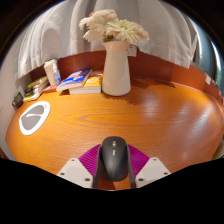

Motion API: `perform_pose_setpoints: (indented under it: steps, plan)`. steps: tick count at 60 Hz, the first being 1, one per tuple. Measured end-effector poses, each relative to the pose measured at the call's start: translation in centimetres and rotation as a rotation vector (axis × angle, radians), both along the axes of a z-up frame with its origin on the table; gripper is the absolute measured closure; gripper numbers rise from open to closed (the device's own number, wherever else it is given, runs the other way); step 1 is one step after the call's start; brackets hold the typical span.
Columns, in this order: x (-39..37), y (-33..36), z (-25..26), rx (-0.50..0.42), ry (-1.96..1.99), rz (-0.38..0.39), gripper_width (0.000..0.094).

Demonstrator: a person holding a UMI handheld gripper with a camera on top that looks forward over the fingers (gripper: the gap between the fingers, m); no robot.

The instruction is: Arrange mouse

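Evidently light, rigid, slick-shelled mouse [114,157] near table [170,115] front edge, clamped at flanks by gripper [113,168]; flanks best hold.

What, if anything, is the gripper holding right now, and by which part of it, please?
The gripper appears shut on the mouse, its fingers pressing the mouse's two sides near the rear end.
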State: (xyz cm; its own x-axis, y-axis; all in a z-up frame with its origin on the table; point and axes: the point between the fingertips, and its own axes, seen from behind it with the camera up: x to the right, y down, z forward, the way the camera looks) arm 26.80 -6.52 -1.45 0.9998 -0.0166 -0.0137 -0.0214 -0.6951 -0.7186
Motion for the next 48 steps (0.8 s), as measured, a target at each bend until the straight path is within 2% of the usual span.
perform_pose_setpoints:
  steps: [14,20,25,39,44,48]
  plan:
    - [-0.2,0.3,-0.2,-0.040,0.010,0.031,0.0614]
    - [-0.2,0.4,-0.2,-0.076,0.010,0.020,0.0615]
    - [-0.7,0.7,1.1,-0.107,0.058,-0.033,0.0613]
    - [-5.6,7.5,19.3,0.181,-0.018,-0.126,0.0612]
    - [-9.5,9.3,25.2,0.286,-0.038,-0.130,0.0612]
    - [-13.1,10.9,28.4,0.325,-0.046,-0.123,0.0611]
